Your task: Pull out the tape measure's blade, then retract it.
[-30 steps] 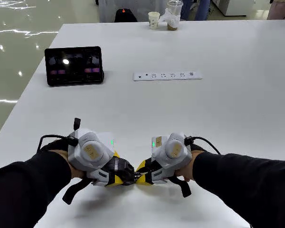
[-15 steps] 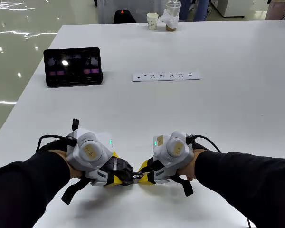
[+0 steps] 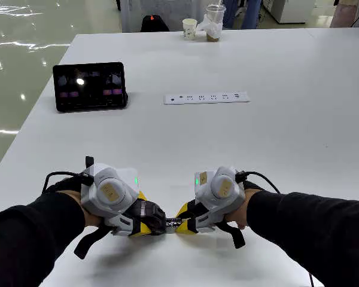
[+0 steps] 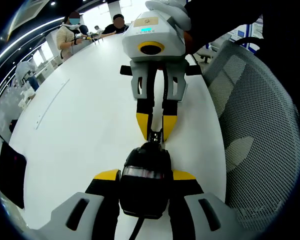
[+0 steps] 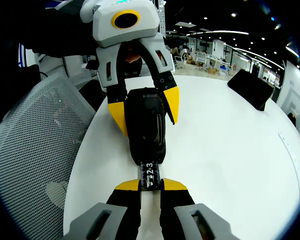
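Observation:
My left gripper (image 3: 145,220) is shut on the black tape measure case (image 3: 148,214), low over the near edge of the white table (image 3: 275,107). In the left gripper view the case (image 4: 146,180) sits between my yellow-tipped jaws (image 4: 145,175). My right gripper (image 3: 182,225) faces it from the right, shut on the tip of the blade (image 3: 172,223). In the right gripper view a short stretch of blade (image 5: 150,174) with the numbers 2 and 3 runs from the case (image 5: 146,130) into my closed right gripper (image 5: 151,185). The two grippers are nearly nose to nose.
A dark tablet (image 3: 88,85) stands at the left of the table and a white power strip (image 3: 206,97) lies in the middle. Paper cups (image 3: 189,27) are at the far edge. A grey mesh chair (image 4: 255,130) is close behind the near table edge.
The grippers have drawn slightly apart, the left one shifting left, and a short length of blade now spans the gap. The head camera has tilted a little.

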Demonstrator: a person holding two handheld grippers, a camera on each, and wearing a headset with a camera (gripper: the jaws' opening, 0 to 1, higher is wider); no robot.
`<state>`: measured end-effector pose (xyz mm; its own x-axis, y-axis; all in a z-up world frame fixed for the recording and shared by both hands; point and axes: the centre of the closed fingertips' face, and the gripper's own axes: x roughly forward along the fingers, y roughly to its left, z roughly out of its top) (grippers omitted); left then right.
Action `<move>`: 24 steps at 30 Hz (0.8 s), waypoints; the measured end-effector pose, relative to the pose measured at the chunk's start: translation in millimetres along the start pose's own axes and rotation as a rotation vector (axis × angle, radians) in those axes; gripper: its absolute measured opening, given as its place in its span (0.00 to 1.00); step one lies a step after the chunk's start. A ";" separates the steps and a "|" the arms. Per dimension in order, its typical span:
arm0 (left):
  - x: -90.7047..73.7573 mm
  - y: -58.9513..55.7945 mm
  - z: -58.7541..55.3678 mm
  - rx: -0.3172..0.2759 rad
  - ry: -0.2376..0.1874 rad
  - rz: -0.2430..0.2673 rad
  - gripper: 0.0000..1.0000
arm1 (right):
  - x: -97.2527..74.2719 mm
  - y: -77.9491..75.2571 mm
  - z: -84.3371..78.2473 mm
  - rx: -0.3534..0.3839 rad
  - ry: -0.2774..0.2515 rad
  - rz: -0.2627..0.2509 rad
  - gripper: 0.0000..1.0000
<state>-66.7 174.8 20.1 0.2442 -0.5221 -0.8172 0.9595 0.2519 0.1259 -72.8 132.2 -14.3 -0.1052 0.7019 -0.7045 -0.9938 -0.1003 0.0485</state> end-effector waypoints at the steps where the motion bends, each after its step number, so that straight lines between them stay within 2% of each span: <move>1: -0.1 0.1 -0.1 0.000 0.000 -0.001 0.32 | 0.0 -0.1 0.2 0.000 0.001 0.000 0.11; 24: -0.6 0.5 0.9 -0.013 -0.004 0.006 0.32 | -8.2 -1.4 -5.8 0.011 0.019 0.001 0.10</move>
<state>-66.3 174.5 21.1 0.2507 -0.5236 -0.8143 0.9561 0.2658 0.1234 -70.4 122.5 -12.7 -0.1059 0.6879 -0.7180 -0.9940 -0.0934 0.0571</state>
